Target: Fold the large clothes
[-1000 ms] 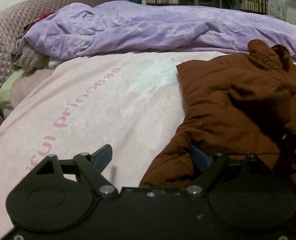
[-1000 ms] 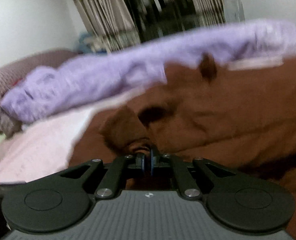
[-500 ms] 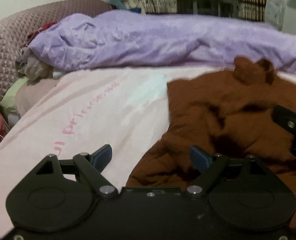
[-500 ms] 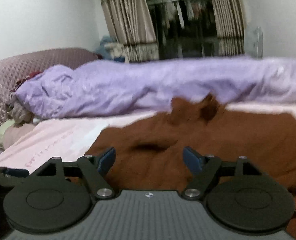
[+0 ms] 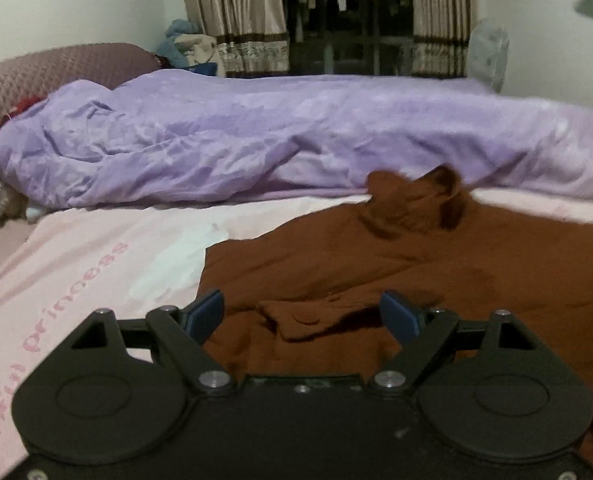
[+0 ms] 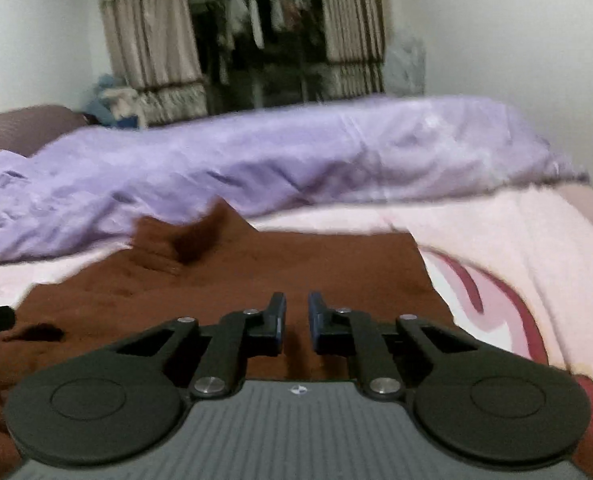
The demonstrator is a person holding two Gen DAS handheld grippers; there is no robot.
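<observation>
1. The left gripper is seen with its blue-padded jaws spread wide and nothing pressed between them; a buttoned flap of the brown padded jacket lies in the gap below, untouched.
2. The right gripper is seen with its jaws closing to a narrow gap; no cloth is held between them, and the jacket lies beneath.
3. The jacket is found spread on the pink printed blanket, collar at its far edge, with the blanket's bare lettered part to its left.
4. It is judged that a fresh hold is being sought. A single layer at the jacket's near hem should be pinched by both grippers together, level with each other, so the fold falls square.
5. Beyond the jacket's collar, a crumpled lilac quilt is noted; cloth carried that far may snag.
</observation>
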